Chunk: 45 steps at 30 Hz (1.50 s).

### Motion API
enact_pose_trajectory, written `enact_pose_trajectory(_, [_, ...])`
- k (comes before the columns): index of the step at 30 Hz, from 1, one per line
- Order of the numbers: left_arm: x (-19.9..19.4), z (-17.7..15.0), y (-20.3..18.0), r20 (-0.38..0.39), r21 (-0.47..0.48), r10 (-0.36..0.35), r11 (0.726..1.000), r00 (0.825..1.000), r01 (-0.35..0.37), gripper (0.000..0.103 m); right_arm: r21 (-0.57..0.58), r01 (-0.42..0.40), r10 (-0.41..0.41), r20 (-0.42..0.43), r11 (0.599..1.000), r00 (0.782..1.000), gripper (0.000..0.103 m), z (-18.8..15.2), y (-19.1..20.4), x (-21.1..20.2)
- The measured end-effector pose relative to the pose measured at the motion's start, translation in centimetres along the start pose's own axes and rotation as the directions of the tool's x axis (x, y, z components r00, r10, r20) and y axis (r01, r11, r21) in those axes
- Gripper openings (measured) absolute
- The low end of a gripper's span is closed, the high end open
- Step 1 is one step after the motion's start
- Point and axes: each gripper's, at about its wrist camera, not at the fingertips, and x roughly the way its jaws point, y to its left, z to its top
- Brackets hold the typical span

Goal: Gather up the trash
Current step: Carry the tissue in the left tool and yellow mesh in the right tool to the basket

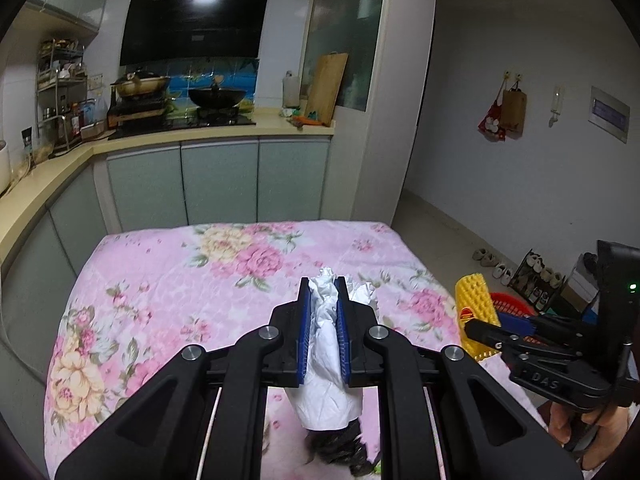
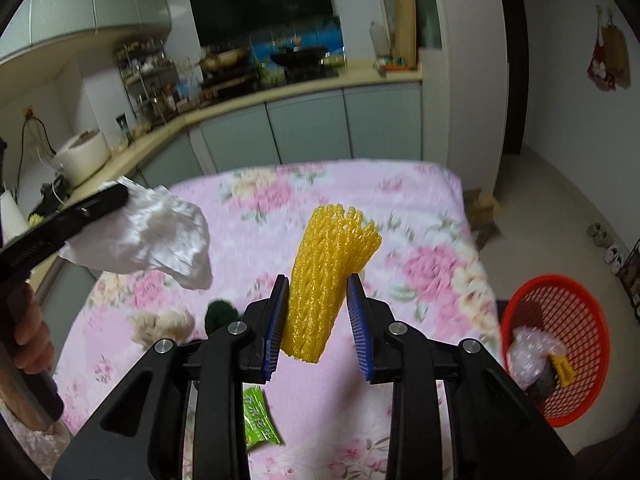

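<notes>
- Trash is split three ways: a crumpled white paper wad (image 1: 326, 344) pinched tight in the left gripper (image 1: 323, 332), a yellow foam net sleeve (image 2: 328, 280) standing between the blue pads of the right gripper (image 2: 318, 328), and leftovers on the floral cloth (image 2: 420, 216).
- Right gripper seems to bear on the sleeve mostly with its left pad (image 2: 276, 332); a gap shows at the right pad, so the grasp looks light (the foam is soft and springy).
- What could go wrong, as I judge it: the sleeve could slip or tip out on the way to the red basket (image 2: 592, 292), since so little of it is pressed.
- The paper hangs long below the left jaws; a loose tail could snag the table edge or brush the dark and tan clumps (image 2: 218, 312) lying at lower left of the right wrist view.
- The green wrapper (image 2: 258, 420) lies at bottom centre, still to be picked.
- Room: the basket sits off the cloth's right edge, low at the right of the frame, already partly filled; the space between looks open, with cabinets well behind.
- The two tools are near each other, so a crossing reach risks a bump.
</notes>
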Motion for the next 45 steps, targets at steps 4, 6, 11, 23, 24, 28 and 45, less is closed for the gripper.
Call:
enact_pose_trajectory(4, [0.1, 0.9, -1.1, 0.014, 0.016, -0.008, 1.0, 1.0, 0.008, 0.011, 0.002, 0.009, -0.009, 0.048, 1.0, 0.999, 0.03, 1.0, -0.7, -1.5])
enact_pose_trajectory(6, [0.2, 1.4, -1.7, 0.02, 0.024, -0.011, 1.0, 1.0, 0.011, 0.011, 0.004, 0.013, -0.013, 0.062, 1.0, 0.998, 0.03, 1.3, -0.9, -2.0])
enact_pose_trajectory(11, [0.6, 1.8, -2.6, 0.026, 0.034, -0.016, 0.999, 1.0, 0.015, 0.011, 0.015, 0.026, -0.028, 0.094, 1.0, 0.995, 0.03, 1.8, -1.6, -3.1])
enact_pose_trajectory(23, [1.6, 2.8, -5.0, 0.026, 0.084, -0.026, 0.996, 0.999, 0.024, 0.011, 0.06, 0.069, -0.077, 0.148, 0.996, 0.986, 0.03, 2.2, -3.8, -5.3])
enact_pose_trajectory(24, [1.7, 2.8, -5.2, 0.027, 0.088, -0.029, 0.996, 0.999, 0.027, 0.011, 0.064, 0.072, -0.081, 0.151, 0.995, 0.985, 0.03, 2.2, -4.0, -5.4])
enact_pose_trajectory(28, [2.2, 3.1, -6.6, 0.025, 0.111, -0.051, 0.993, 0.998, 0.048, 0.011, 0.081, 0.086, -0.099, 0.16, 0.993, 0.982, 0.03, 2.2, -4.8, -6.1])
enact_pose_trajectory(45, [6.1, 3.2, -15.6, -0.049, 0.215, -0.193, 0.956, 0.98, 0.199, 0.011, 0.213, 0.19, -0.229, 0.18, 0.958, 0.957, 0.03, 1.3, -11.4, -9.1])
